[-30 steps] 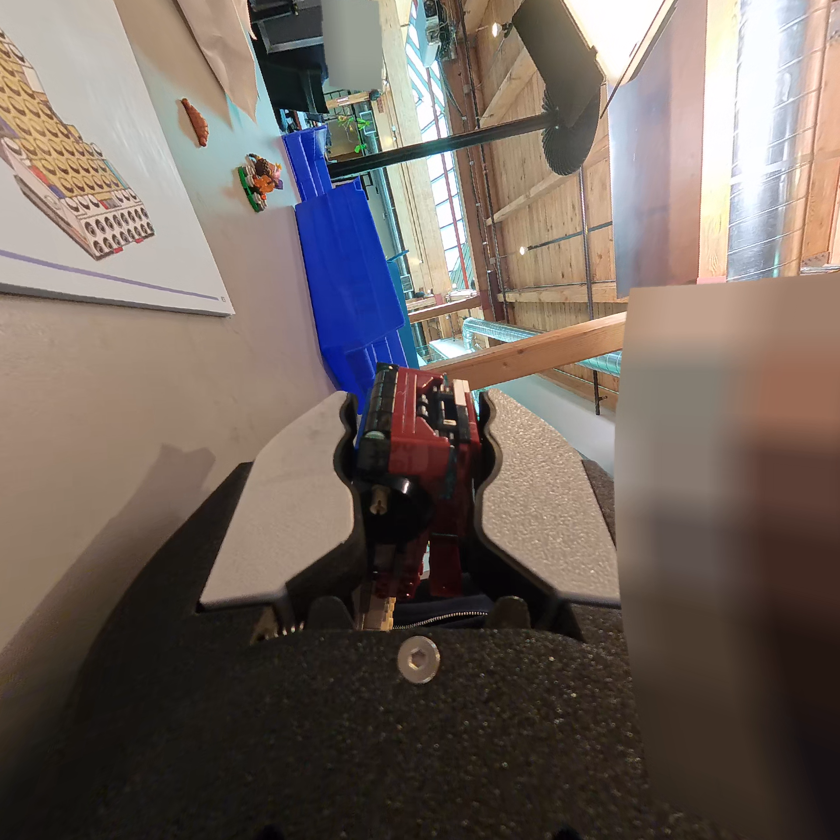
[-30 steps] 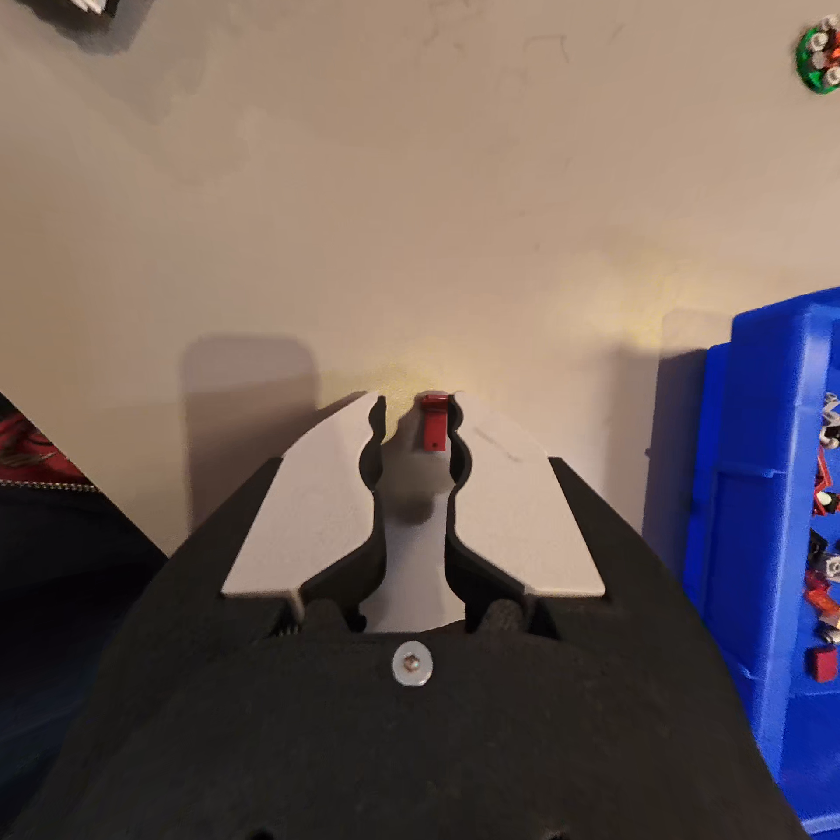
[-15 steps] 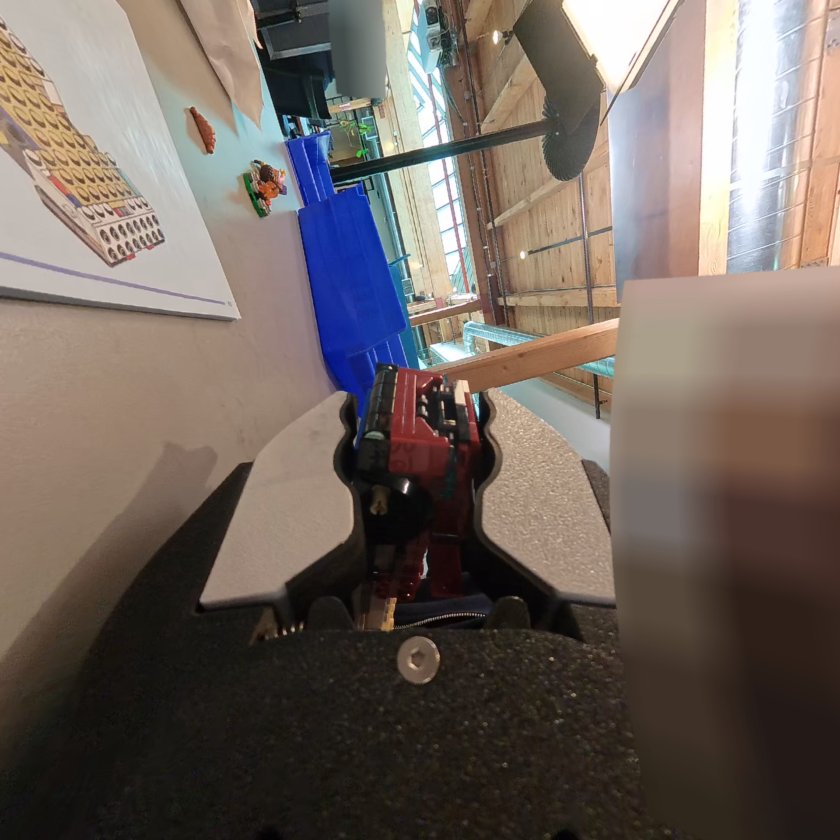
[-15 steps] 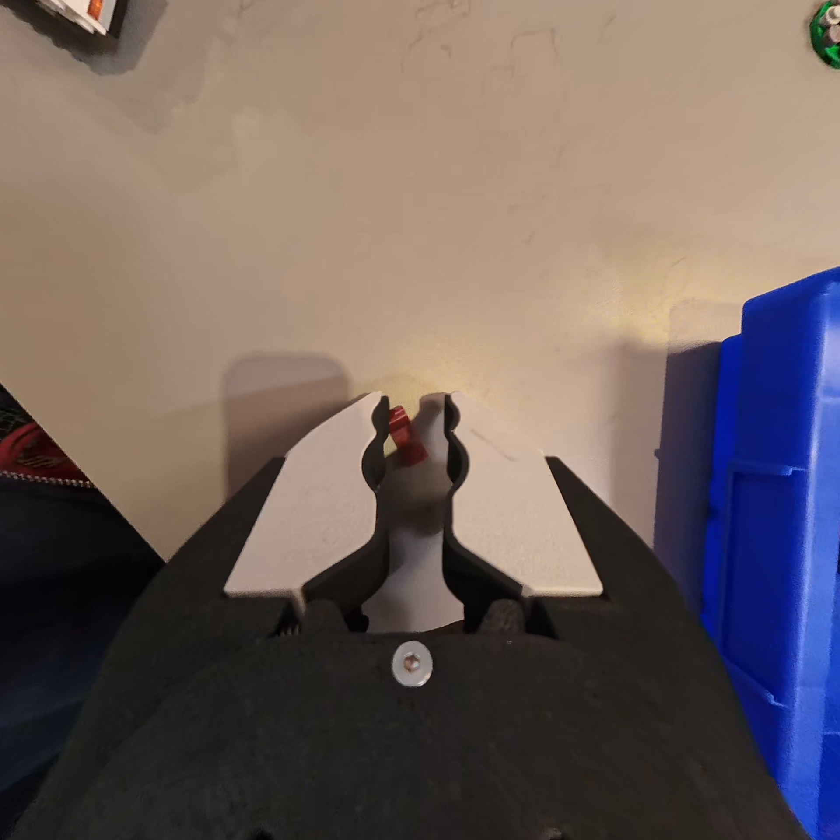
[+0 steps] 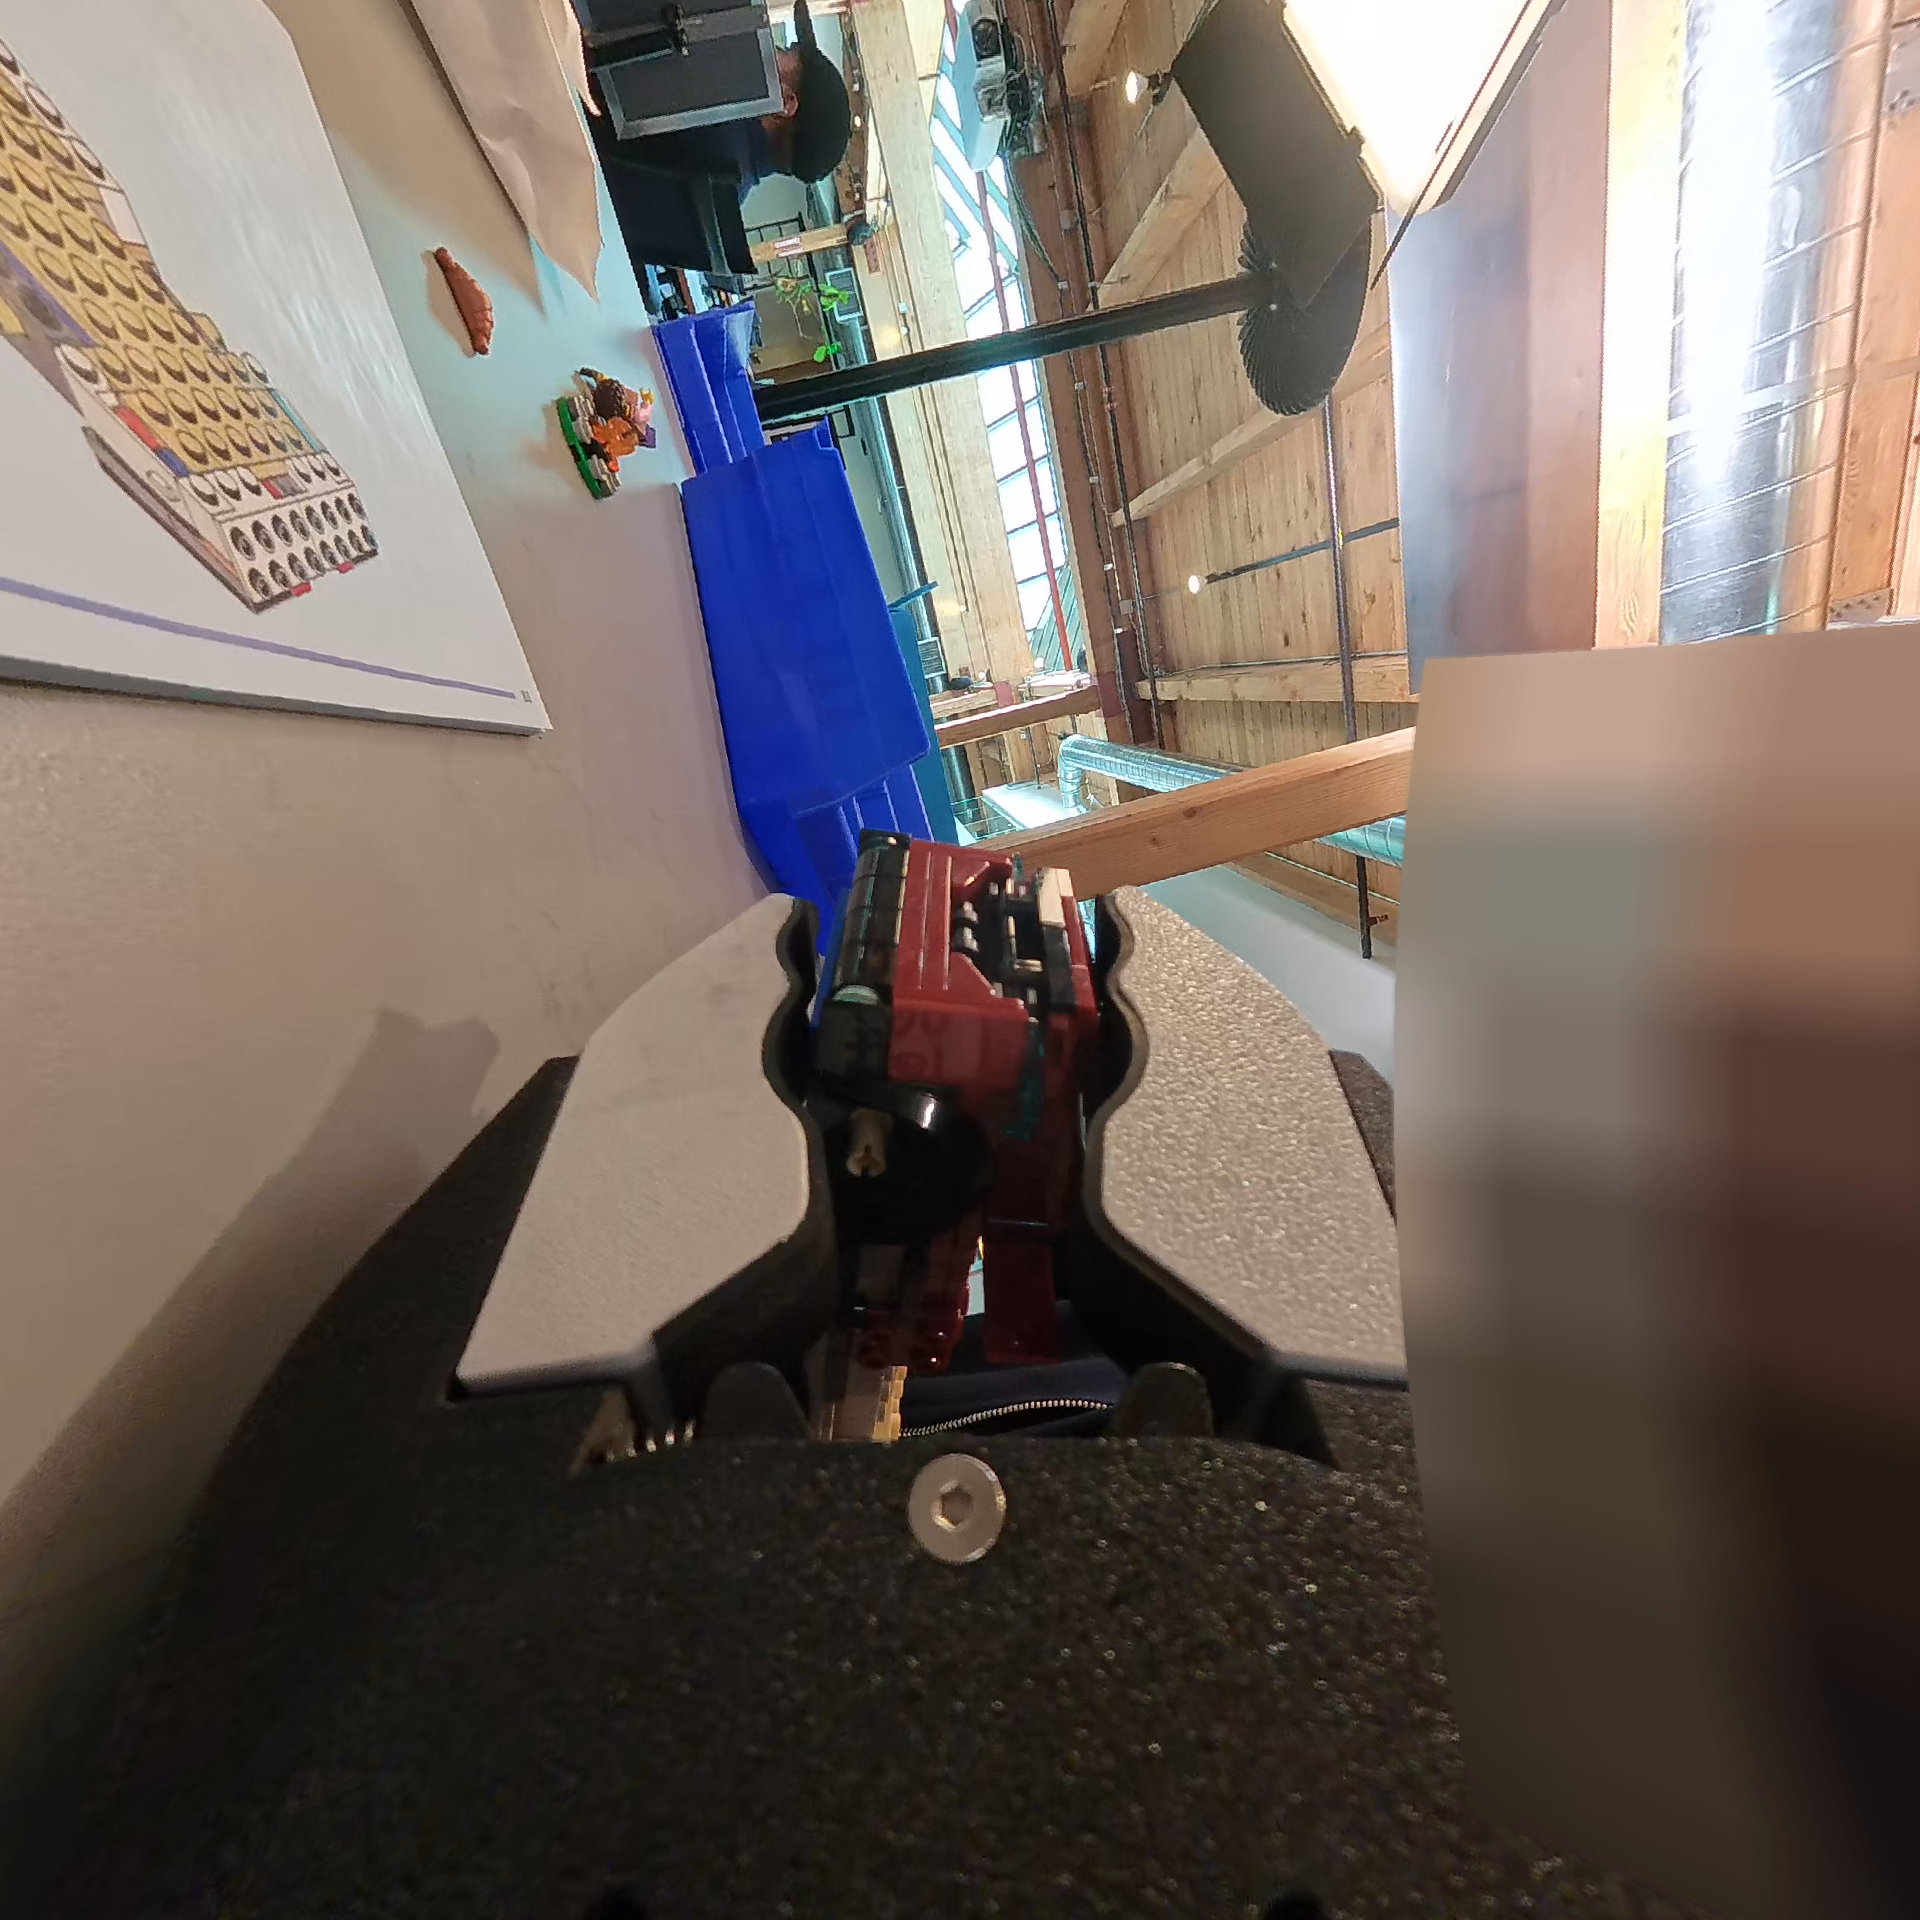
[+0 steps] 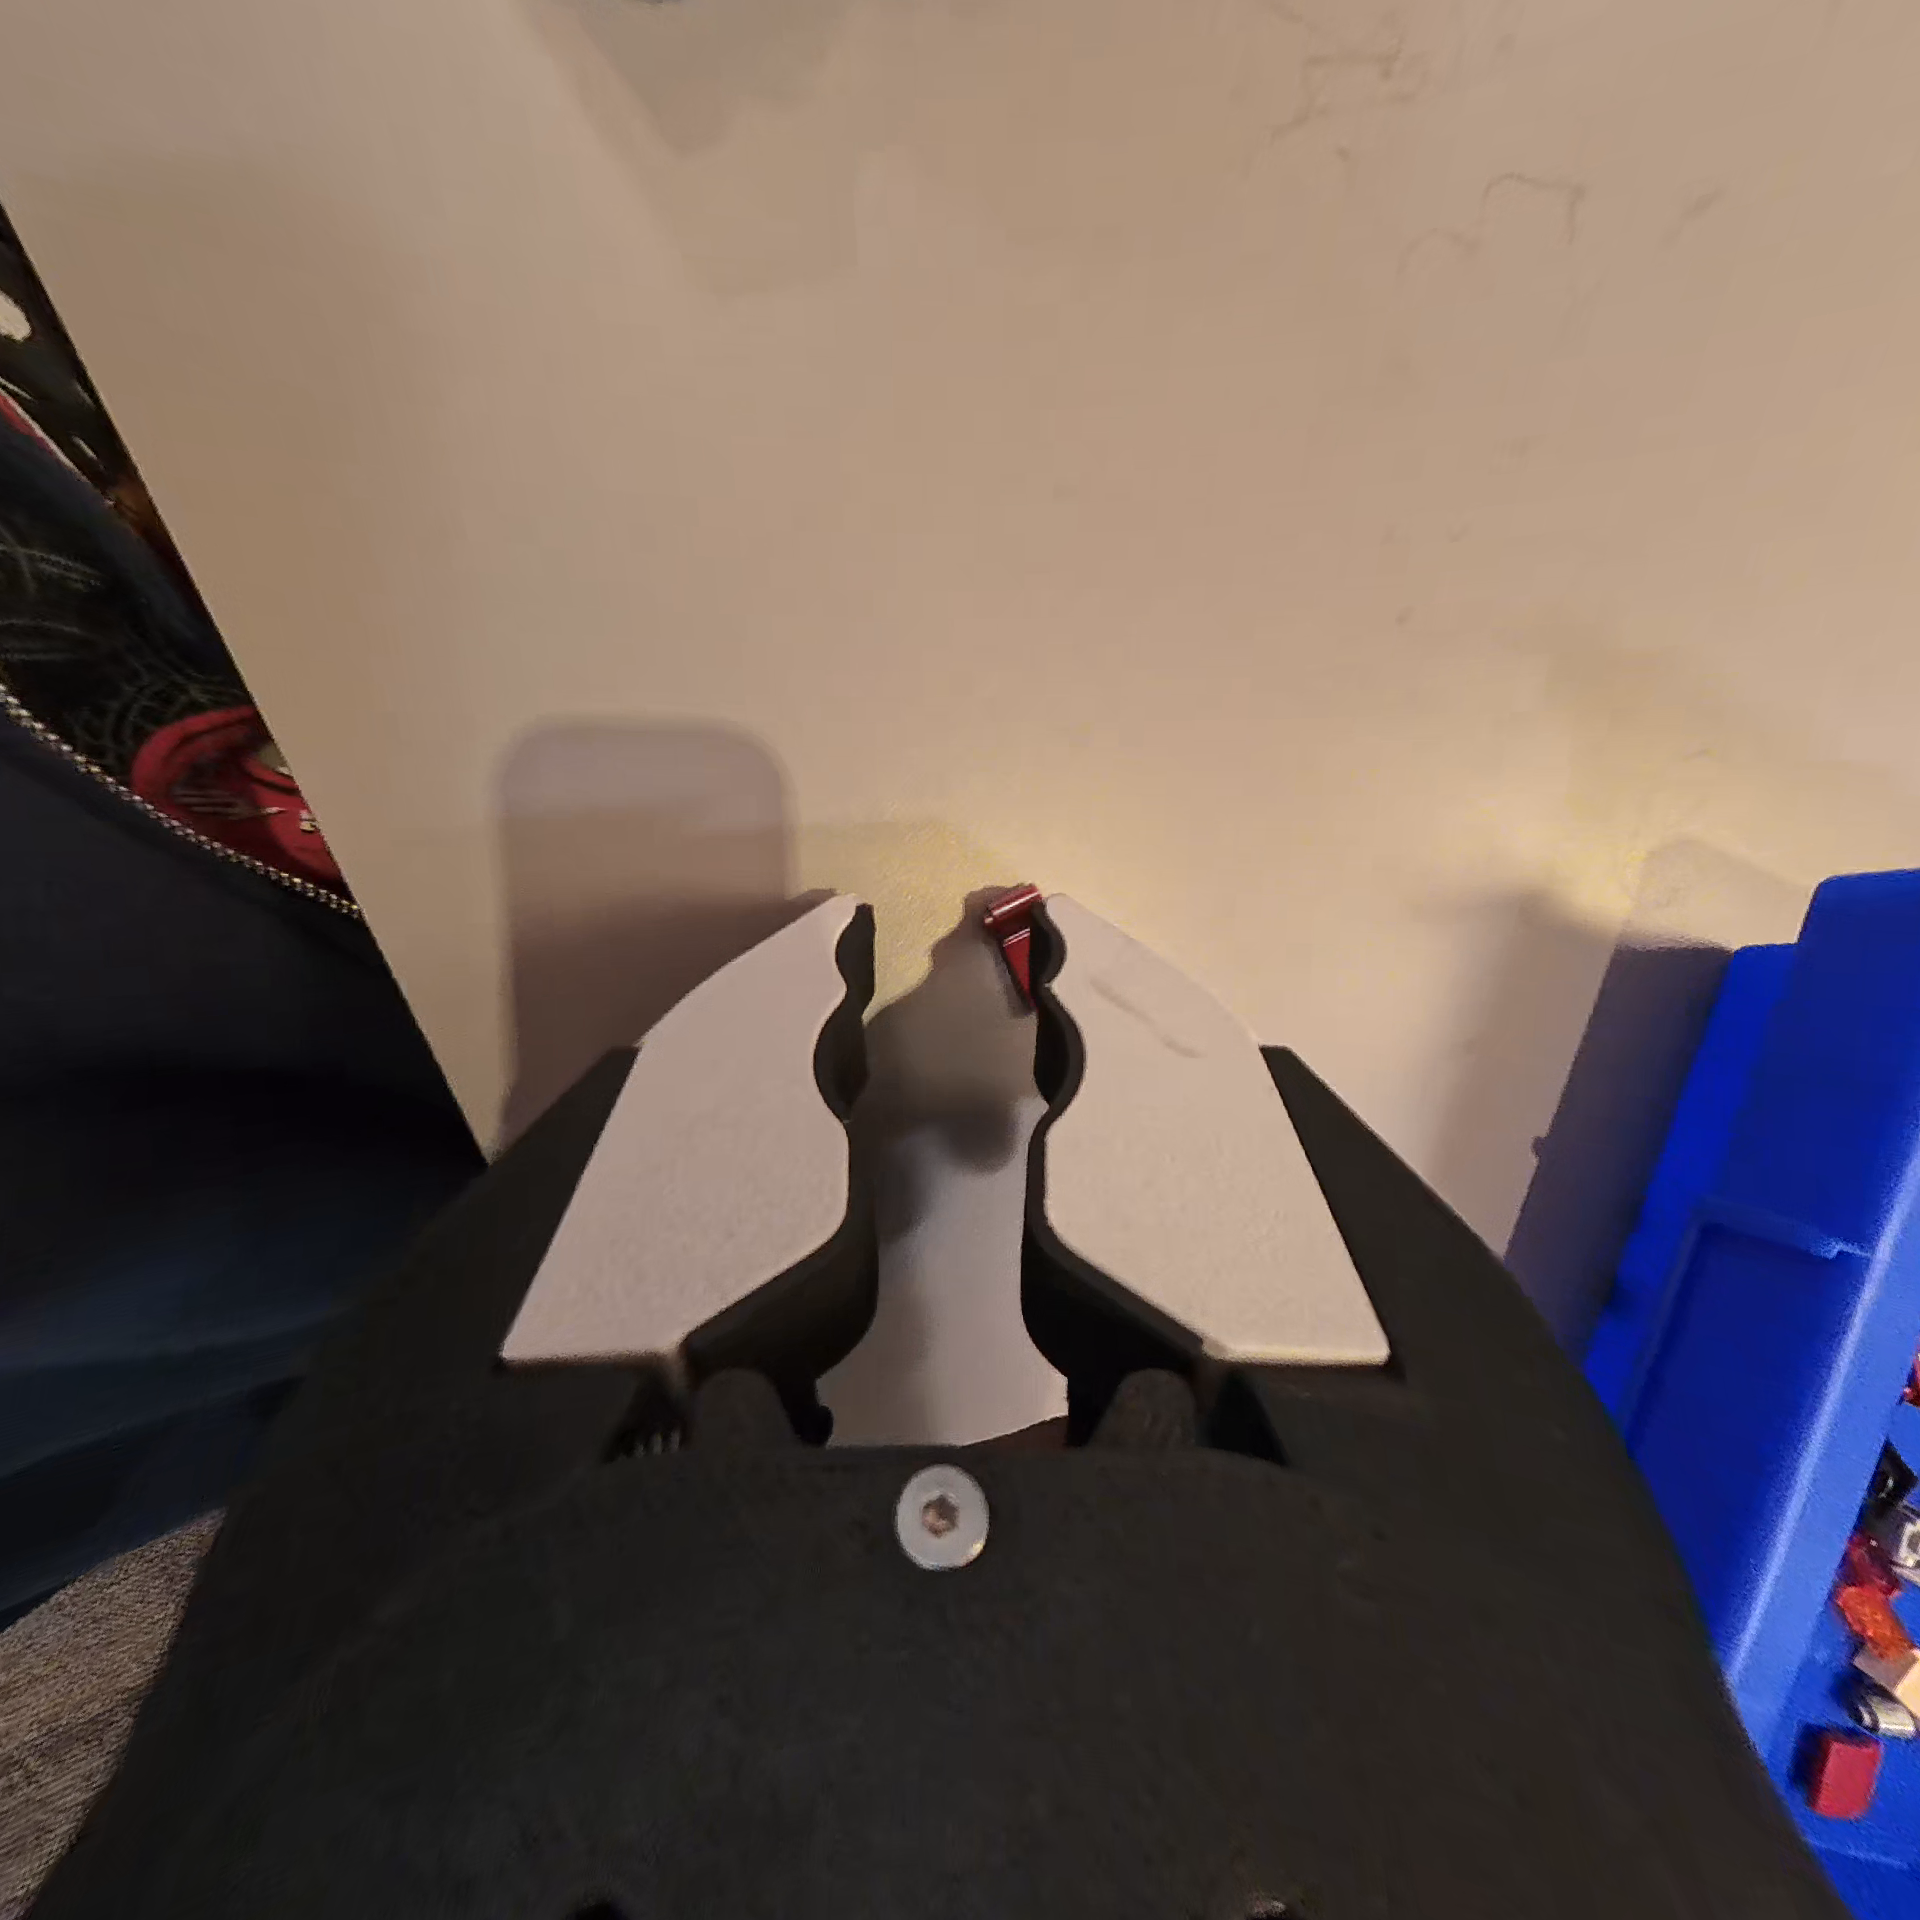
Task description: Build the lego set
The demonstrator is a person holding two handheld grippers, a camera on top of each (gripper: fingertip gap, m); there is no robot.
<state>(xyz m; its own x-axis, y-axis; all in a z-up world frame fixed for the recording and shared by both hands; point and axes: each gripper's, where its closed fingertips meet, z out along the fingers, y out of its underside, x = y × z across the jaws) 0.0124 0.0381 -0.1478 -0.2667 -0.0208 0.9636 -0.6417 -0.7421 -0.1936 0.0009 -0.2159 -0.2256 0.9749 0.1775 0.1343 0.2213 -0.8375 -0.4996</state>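
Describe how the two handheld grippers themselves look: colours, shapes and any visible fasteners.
Both look alike. The left gripper and right gripper each have a black, grainy, wedge-shaped body with one silver hex screw at the centre. Two pale grey, flat fingers taper forward, edged inside by wavy black pads. No cables or markings are visible.

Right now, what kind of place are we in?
Probably a big workshop hall with a brick-building table: blue parts bins hold loose toy bricks, a building-instructions sheet lies nearby, and wooden ceiling beams run overhead.
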